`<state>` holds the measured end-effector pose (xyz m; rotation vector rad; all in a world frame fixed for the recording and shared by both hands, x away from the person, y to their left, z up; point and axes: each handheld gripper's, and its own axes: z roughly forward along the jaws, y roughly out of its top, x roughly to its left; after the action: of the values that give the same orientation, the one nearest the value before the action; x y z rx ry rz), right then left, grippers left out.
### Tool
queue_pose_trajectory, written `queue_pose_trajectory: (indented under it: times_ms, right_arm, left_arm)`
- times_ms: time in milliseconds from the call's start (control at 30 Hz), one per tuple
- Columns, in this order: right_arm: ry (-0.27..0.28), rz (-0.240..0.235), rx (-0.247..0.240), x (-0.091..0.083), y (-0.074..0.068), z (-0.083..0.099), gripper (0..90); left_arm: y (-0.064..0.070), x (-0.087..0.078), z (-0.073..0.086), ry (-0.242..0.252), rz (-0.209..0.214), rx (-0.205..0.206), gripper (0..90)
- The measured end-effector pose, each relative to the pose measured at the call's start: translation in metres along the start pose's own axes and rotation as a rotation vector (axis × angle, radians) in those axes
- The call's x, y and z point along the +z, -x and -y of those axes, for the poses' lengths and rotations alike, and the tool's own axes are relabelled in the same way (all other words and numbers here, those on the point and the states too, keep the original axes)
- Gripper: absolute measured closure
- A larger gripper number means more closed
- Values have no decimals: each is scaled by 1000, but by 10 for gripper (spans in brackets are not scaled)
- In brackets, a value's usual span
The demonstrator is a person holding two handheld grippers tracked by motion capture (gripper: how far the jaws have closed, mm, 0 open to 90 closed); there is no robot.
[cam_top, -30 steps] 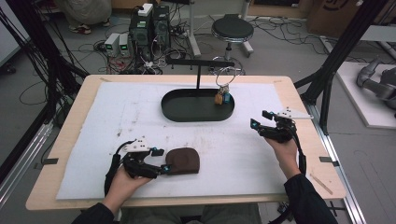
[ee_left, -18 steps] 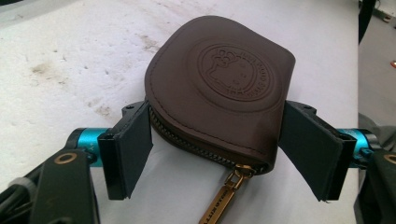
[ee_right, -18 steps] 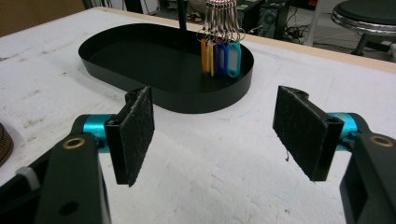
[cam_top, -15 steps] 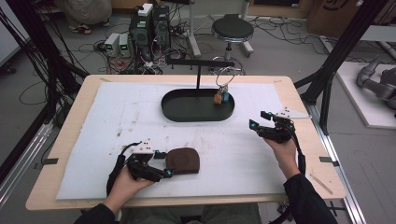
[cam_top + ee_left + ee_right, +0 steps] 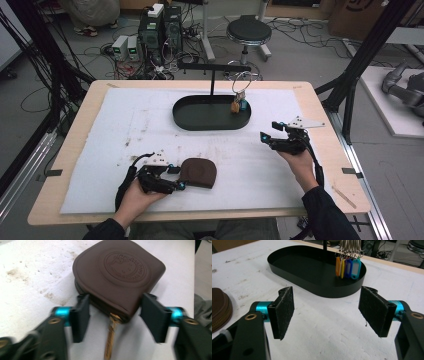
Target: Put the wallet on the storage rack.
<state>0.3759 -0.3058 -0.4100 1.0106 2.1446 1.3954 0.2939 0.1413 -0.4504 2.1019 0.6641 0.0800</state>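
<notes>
A brown leather zip pouch (image 5: pixel 199 172) with an embossed round emblem lies flat near the table's front edge. My left gripper (image 5: pixel 178 178) stands open at its left side. In the left gripper view the jaws stand either side of the pouch's (image 5: pixel 120 270) near corner, and a brass zipper pull (image 5: pixel 111 340) points back between them. My right gripper (image 5: pixel 265 139) hovers open at the right, in front of the black oval tray (image 5: pixel 181 118). In the right gripper view nothing lies between its pads (image 5: pixel 284 311), and the gripper (image 5: pixel 327 311) faces the tray (image 5: pixel 317 288).
Coloured key tags (image 5: pixel 238 106) hang on rings from a black stand (image 5: pixel 212 67) over the tray's right end; they show as orange, yellow and blue tags (image 5: pixel 348 266) in the right gripper view. A stained white mat (image 5: pixel 125 130) covers the wooden table.
My left gripper has crept right, closer to the pouch, so its jaws now flank the near corner. The right gripper has drifted slightly left.
</notes>
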Motion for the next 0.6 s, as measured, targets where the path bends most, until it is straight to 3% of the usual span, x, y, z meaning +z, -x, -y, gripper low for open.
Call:
queue_pose_trajectory:
  times_ms: [333, 433, 600]
  right_arm:
    - [-25, -48, -23, 7, -10, -2, 294]
    - [-39, -80, -25, 11, -15, -2, 298]
    - [-43, -140, -45, 20, -31, -5, 300]
  left_arm:
    - [1, 0, 0, 3, -7, 7, 485]
    - [2, 0, 0, 6, -8, 8, 494]
    - [3, 0, 0, 4, -18, 18, 594]
